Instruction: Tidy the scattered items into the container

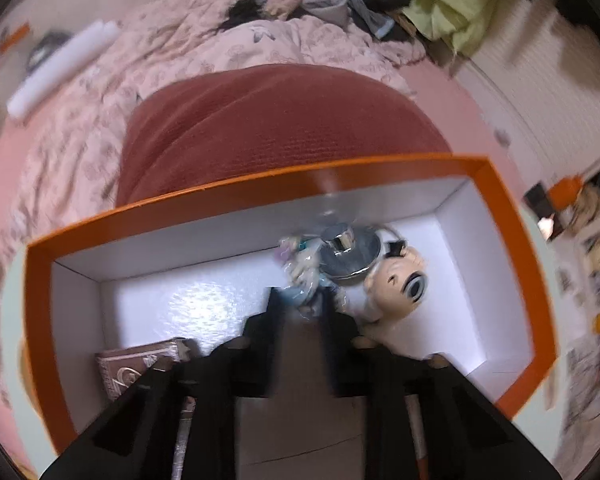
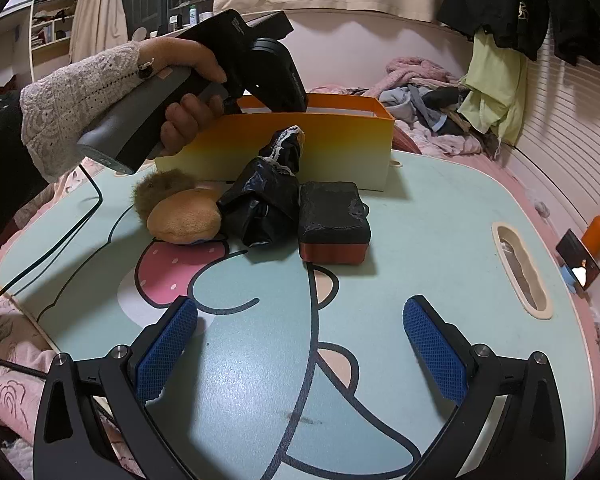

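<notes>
The orange box (image 1: 508, 216) with a white inside holds a shiny metal lid (image 1: 350, 254), a plastic-wrapped toy (image 1: 300, 268), a cream plush face (image 1: 400, 284) and a brown packet (image 1: 136, 368). My left gripper (image 1: 300, 300) hangs over the box, jaws a little apart, nothing clearly held. In the right wrist view the box (image 2: 284, 152) stands at the table's back. Before it lie a brown plush (image 2: 180, 212), a crumpled black bag (image 2: 268, 196) and a black-and-red block (image 2: 332, 220). My right gripper (image 2: 300, 336) is open and empty, low over the table.
The low table (image 2: 440, 240) has a pale green cartoon top and a handle slot (image 2: 520, 268) at the right. It rests on a bed with pink bedding (image 1: 100, 120), a red cushion (image 1: 280, 120) and piled clothes (image 2: 420, 92). A black cable (image 2: 60, 236) runs off the left.
</notes>
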